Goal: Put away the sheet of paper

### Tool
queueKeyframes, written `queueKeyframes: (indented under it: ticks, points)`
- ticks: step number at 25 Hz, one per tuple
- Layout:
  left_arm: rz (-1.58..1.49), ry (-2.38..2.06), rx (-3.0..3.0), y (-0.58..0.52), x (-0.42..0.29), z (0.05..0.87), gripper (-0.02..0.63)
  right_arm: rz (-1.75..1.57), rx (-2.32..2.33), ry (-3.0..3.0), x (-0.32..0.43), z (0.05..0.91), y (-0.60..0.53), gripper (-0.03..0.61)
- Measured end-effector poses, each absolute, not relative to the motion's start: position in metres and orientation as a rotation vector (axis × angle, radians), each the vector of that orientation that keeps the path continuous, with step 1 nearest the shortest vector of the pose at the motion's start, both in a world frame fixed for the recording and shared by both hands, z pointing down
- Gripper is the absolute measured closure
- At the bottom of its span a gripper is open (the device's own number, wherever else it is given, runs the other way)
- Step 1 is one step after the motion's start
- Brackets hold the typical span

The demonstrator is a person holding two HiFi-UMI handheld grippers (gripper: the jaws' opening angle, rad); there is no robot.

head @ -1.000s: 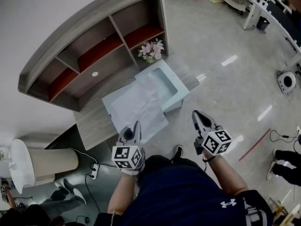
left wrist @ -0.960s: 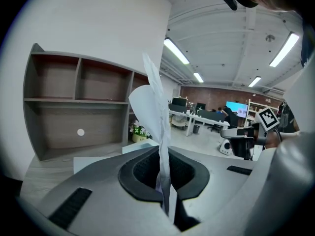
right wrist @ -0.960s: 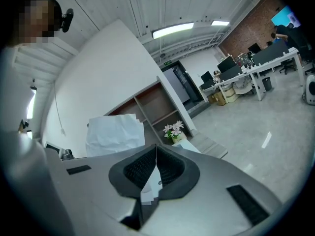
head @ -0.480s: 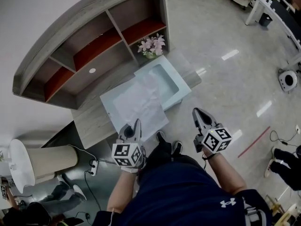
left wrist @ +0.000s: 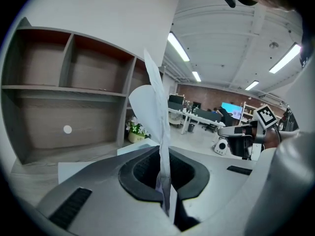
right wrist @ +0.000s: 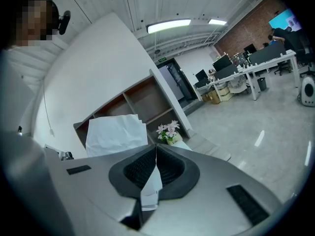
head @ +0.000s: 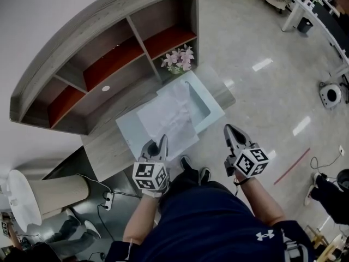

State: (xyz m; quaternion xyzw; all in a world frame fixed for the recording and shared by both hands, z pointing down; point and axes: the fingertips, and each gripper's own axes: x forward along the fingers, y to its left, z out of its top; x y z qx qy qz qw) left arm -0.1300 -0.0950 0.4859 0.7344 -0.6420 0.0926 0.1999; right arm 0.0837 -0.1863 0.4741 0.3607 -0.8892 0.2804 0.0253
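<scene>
Head view looks steeply down on a polished grey floor (head: 272,91) that spreads wide to the right, with white desks (head: 305,10) along its far right edge. A curved wooden shelf unit (head: 109,53) with red-lined shelves stands at the upper left, and its low counter (head: 106,146) runs along the front. A pale blue box (head: 217,107) sits on the counter, its corner jutting past the counter's right end.

The sheet of paper (head: 169,116), creased and white, lies across the box: its far edge overlaps the sunken part and its near corner reaches the box's front edge. The person's navy shirt (head: 207,222) carries a small white logo (head: 264,236).

Both forearms reach forward side by side, and each gripper's cube shows black-and-white square markers. The left gripper (head: 162,142) points at the counter, with its jaws clamped on the sheet's near corner; in the left gripper view the paper rises upright from between them. The right gripper (head: 228,129) hangs over open floor, well apart from the box, with its jaws together on a small white scrap (right wrist: 149,183).

Pink flowers (head: 179,58) stand in a pot just beyond the box; the pot's print is too small to read.
</scene>
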Motion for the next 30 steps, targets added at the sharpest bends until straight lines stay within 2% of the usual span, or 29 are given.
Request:
queueKeyframes:
  ticks: [17,30]
  points:
    - [0.191,-1.705,2.072,-0.145,-0.177,0.520,0.597,0.854,1.199,-2.667,0.034,0.474,-0.212,0.563]
    - [0.140,-1.745,1.868,-0.162,-0.198,0.568,0.597,0.940,1.016,-2.664,0.018,0.500,-0.233,0.563]
